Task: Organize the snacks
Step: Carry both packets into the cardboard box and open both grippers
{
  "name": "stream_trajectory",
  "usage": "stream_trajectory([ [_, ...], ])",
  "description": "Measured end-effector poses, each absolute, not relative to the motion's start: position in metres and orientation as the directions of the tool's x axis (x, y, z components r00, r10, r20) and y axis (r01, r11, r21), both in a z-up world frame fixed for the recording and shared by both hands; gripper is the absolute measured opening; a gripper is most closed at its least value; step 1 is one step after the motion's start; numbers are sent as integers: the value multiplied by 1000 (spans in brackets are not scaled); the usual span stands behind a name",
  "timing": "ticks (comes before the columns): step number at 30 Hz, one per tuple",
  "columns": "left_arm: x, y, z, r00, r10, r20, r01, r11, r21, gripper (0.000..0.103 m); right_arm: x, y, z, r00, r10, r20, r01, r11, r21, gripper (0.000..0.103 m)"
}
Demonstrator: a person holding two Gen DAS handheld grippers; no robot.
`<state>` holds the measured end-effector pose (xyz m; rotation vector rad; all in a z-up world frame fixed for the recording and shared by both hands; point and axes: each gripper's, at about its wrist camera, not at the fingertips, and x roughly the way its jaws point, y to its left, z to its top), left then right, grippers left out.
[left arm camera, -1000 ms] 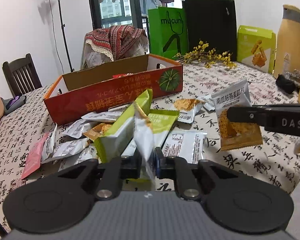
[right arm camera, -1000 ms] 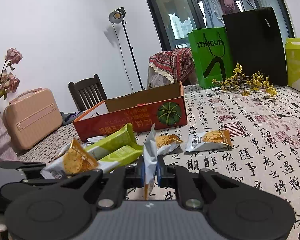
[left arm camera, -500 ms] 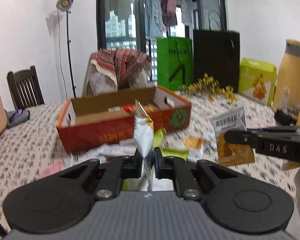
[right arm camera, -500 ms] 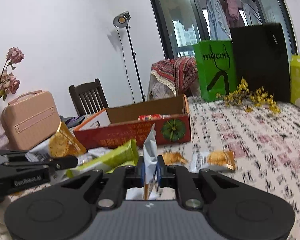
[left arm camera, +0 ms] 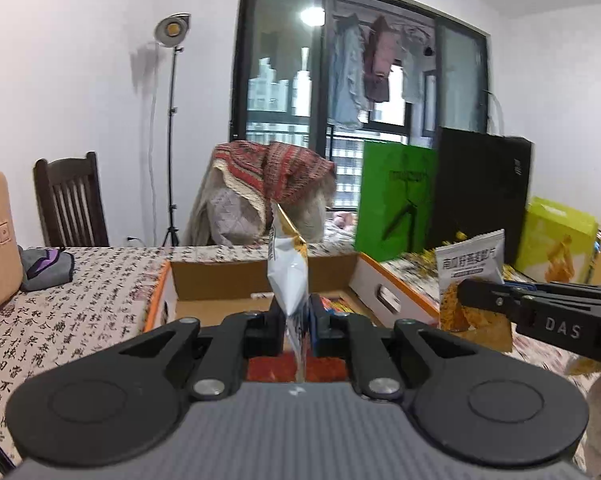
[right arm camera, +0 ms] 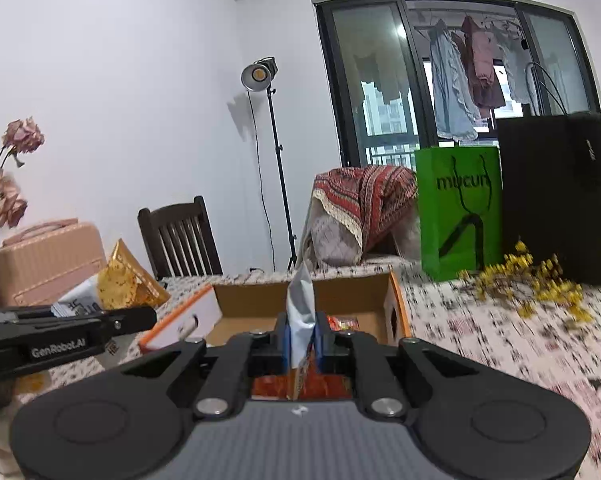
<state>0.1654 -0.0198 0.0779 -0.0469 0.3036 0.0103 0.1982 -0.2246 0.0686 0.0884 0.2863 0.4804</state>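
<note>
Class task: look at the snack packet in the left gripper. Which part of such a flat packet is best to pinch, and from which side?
The flat lower edge. The left gripper pinches the snack packet across its thin faces from below, so the puffy body stands above the jaws.

Both grippers, the left gripper (left arm camera: 296,320) pinching its white snack packet (left arm camera: 286,276) and the right gripper (right arm camera: 302,338) pinching its grey-and-orange packet (right arm camera: 300,308), rise off the loose pile on the table (left arm camera: 60,320) and now hang over the open cardboard box (left arm camera: 260,276).
</note>
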Motion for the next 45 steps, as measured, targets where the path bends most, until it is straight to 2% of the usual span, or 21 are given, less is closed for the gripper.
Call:
stream_trajectory([
  [12,239,8,88,948,90,-307,-125,988,-96,12,282,-182,83,838,463,-288,-432,886,168,11],
  [20,286,32,61,910,170,-378,-225,968,-108,12,332,-172,52,827,444,-344,-389,895,220,11],
  [25,303,38,36,887,162,-433,-228,968,-106,12,349,-170,20,810,446,-381,-375,893,250,11],
  [32,307,40,23,882,154,-446,-216,972,-91,13,353,-167,6,796,446,-409,-386,895,226,14],
  [35,306,42,19,883,144,-446,-208,973,-98,17,352,-166,4,798,438,-415,-385,899,208,16],
  [36,307,40,18,883,145,-447,-210,973,-99,21,352,-166,4,799,434,-416,-382,901,207,19],
  [38,304,40,19,887,152,-436,-216,971,-100,45,352,-170,5,800,436,-412,-379,900,217,44],
  [41,299,36,20,901,158,-404,-211,973,-91,59,351,-173,7,809,434,-396,-372,900,226,64],
  [42,297,35,22,906,155,-395,-207,974,-94,64,350,-174,7,810,434,-395,-372,900,226,68],
  [43,295,34,23,909,157,-385,-209,973,-97,78,350,-174,8,811,433,-393,-372,901,224,77],
  [44,292,34,24,914,166,-369,-217,971,-101,86,349,-174,8,813,433,-389,-373,901,222,87],
  [45,290,34,26,919,172,-356,-221,970,-103,87,347,-175,9,816,432,-383,-373,901,222,91],
])
